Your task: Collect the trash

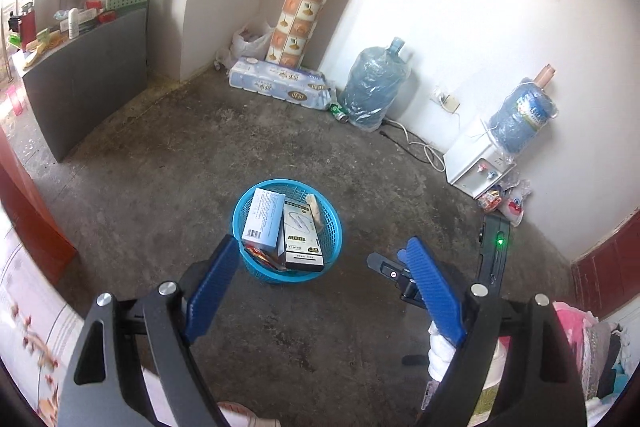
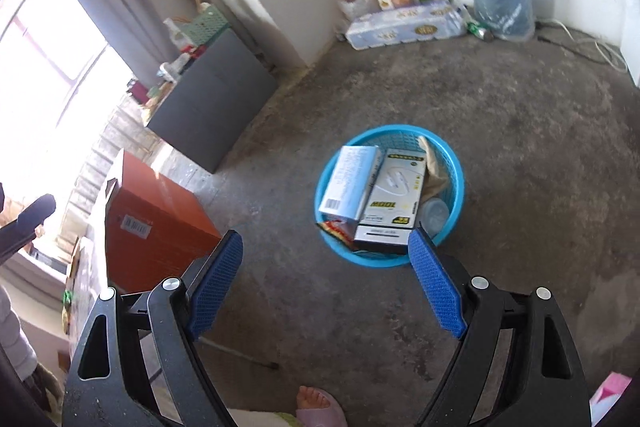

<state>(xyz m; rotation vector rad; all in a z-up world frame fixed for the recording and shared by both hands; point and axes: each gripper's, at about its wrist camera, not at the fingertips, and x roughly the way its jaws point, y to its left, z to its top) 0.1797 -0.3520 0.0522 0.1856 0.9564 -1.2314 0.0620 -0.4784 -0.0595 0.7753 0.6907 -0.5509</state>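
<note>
A round blue mesh basket (image 1: 334,227) stands on the concrete floor; it also shows in the right wrist view (image 2: 456,163). It holds a pale blue box (image 1: 262,219), a white and black box (image 1: 300,235), a red wrapper and a crumpled tan scrap. My left gripper (image 1: 322,247) is open and empty, held above the floor just short of the basket. My right gripper (image 2: 326,241) is open and empty, above and to the near left of the basket. The right gripper's body (image 1: 494,247) shows in the left wrist view, at the right.
A dark grey cabinet (image 1: 92,87) with clutter stands at the left. A toilet paper pack (image 1: 280,83), a water jug (image 1: 374,83) with a green can (image 1: 338,111) beside it, and a water dispenser (image 1: 478,163) line the far wall. An orange box (image 2: 156,223) is near left.
</note>
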